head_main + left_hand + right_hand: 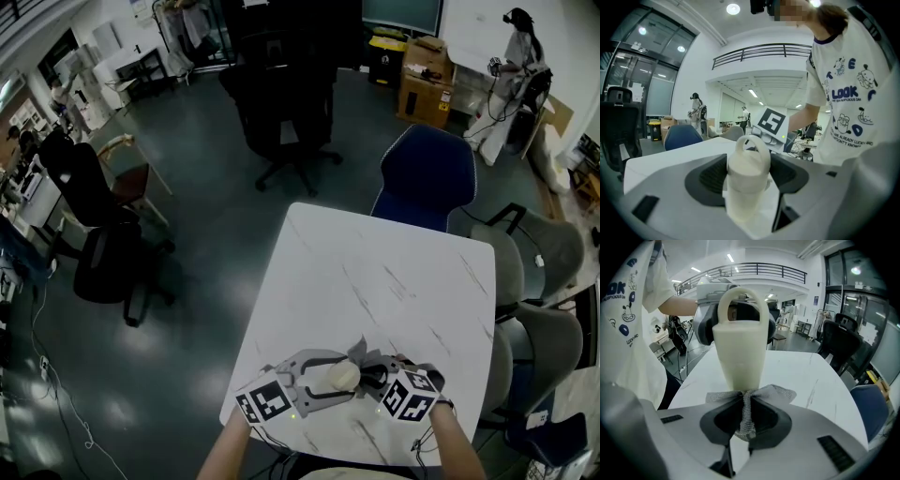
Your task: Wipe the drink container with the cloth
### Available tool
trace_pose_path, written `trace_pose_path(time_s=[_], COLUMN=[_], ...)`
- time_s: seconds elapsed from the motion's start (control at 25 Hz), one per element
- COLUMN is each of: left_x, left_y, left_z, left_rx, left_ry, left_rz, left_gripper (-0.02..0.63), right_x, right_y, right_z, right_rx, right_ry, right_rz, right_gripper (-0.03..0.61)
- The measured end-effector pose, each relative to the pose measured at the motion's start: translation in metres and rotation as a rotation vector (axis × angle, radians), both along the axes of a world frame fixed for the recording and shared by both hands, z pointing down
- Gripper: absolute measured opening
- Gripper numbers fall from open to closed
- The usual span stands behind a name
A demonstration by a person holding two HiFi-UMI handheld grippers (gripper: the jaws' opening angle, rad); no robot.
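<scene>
The drink container (343,376) is a cream bottle with a loop handle on its cap. My left gripper (330,378) is shut on the cream bottle (746,180), held just over the near edge of the white table (375,281). My right gripper (367,377) is shut on a grey cloth (749,404). The grey cloth (359,352) bunches out on both sides of the jaws and lies against the lower side of the bottle (739,352). The two grippers face each other with the bottle between them.
A blue chair (424,178) stands at the table's far edge. Grey chairs (539,281) line its right side. Black office chairs (281,112) stand further back on the dark floor. A person (514,66) stands at the far right.
</scene>
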State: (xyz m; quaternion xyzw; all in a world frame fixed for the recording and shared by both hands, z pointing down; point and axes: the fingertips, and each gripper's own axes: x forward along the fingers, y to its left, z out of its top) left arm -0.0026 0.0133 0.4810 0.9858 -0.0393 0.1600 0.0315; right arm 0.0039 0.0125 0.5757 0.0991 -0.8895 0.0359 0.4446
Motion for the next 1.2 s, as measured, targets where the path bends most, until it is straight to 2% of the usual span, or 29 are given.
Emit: trace_pose_path(time_s=[0.32, 0.6, 0.84, 1.2], left_x=[0.001, -0.004, -0.008, -0.005], left_y=[0.000, -0.003, -0.004, -0.007], left_z=[0.004, 0.001, 0.001, 0.005], left_rx=[0.017, 0.048, 0.033, 0.057], left_ry=[-0.006, -0.025, -0.005, -0.022], left_rz=[-0.090, -0.258, -0.427, -0.537], left_gripper=[0.282, 0.282, 0.287, 0.285], right_x=[0.000, 0.000, 0.000, -0.001], right_y=[0.005, 0.006, 0.006, 0.007], right_z=[0.023, 0.034, 0.036, 0.044], right_rx=[-0.026, -0.040, -0.042, -0.040], right_ry=[0.006, 0.013, 0.011, 0.021], right_rz=[0.050, 0.079, 0.095, 0.104], right_gripper=[0.044, 0.044, 0.044, 0.044])
